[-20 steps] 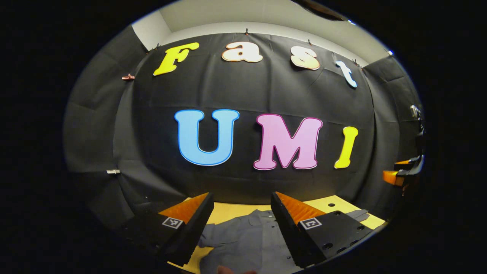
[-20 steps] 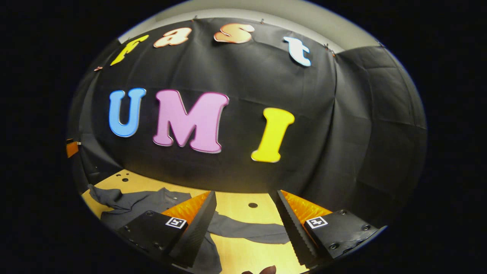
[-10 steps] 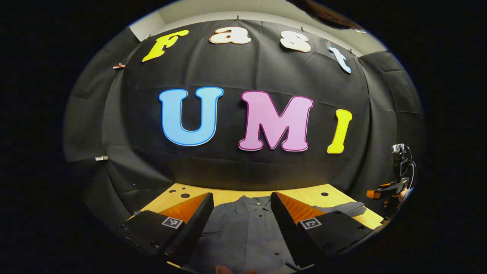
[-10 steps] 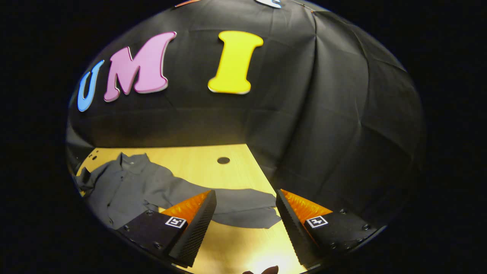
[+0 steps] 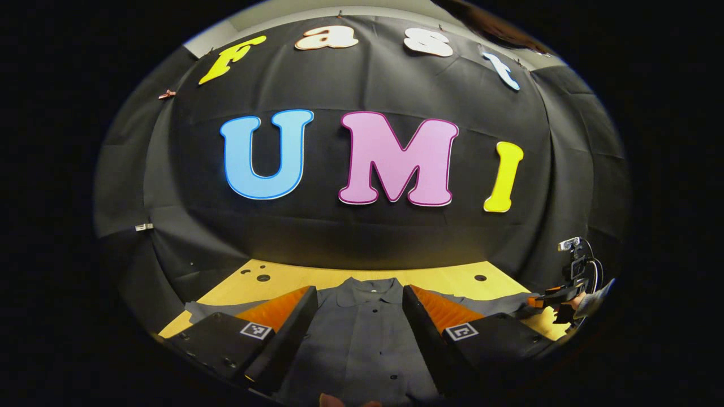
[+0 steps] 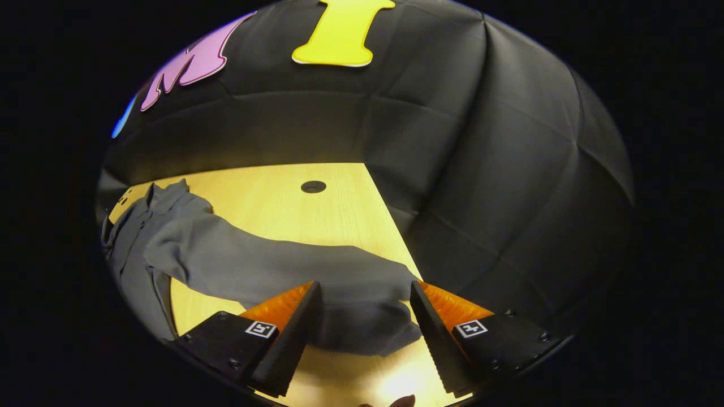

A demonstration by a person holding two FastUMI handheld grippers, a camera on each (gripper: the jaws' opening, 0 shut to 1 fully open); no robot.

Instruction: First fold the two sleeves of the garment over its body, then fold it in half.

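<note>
Left tool (image 5: 360,316): mine gapes wide, empty, above the shirt (image 5: 362,339) body.
Right tool (image 6: 365,314): wide apart (gripping nothing), sleeve (image 6: 294,265) cuff at 12 o'clock on the worktop (image 6: 317,215).

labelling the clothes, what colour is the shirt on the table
Plain dark grey, no pattern. The shirt shows best in the left gripper view, lying on the table.

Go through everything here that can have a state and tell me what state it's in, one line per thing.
Shirt: lying flat on the table, buttoned, not yet folded.
Right sleeve: stretched out sideways across the table, not folded over the body.
Left gripper: open, above the shirt's front.
Right gripper: open, its fingers either side of the sleeve's cuff end, not clamped.
</note>
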